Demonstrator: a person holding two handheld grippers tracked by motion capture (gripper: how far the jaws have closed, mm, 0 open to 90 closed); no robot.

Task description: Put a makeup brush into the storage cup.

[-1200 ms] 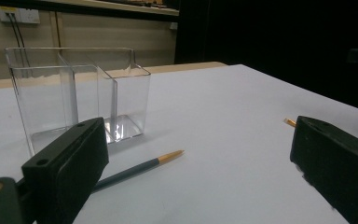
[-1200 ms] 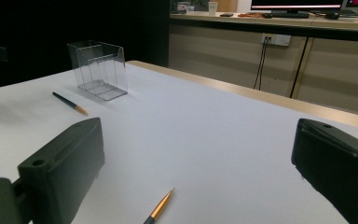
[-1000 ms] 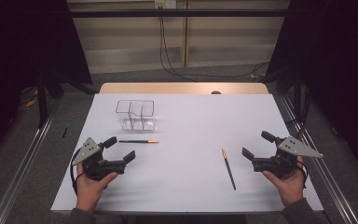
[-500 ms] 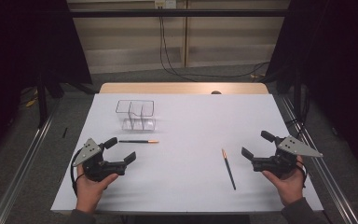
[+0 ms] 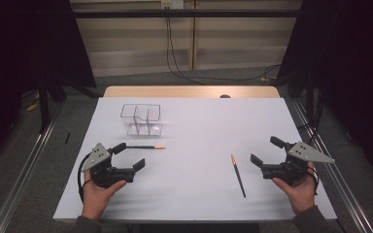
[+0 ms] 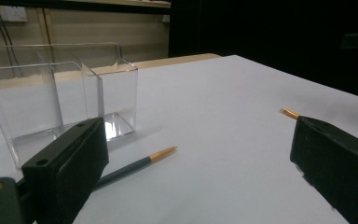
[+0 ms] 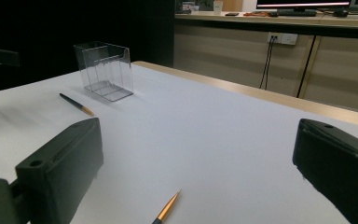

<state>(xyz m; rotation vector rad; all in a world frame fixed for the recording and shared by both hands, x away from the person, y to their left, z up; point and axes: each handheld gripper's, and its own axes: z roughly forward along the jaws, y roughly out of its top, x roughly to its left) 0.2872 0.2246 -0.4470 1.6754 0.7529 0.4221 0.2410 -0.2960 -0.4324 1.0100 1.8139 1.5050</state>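
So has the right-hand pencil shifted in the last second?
No. The pencil lies at the same spot and angle beside the right gripper, the same way off from the clear holder.

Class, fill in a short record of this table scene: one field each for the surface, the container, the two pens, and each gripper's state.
Surface: white table
Container: clear holder, compartments empty, upright at far left
Left pen: dark pen with gold tip, lying just in front of the holder
Right pen: second pen, lying near the right gripper
Left gripper: left gripper, open, beside the left pen, holding nothing
Right gripper: right gripper, open, holding nothing
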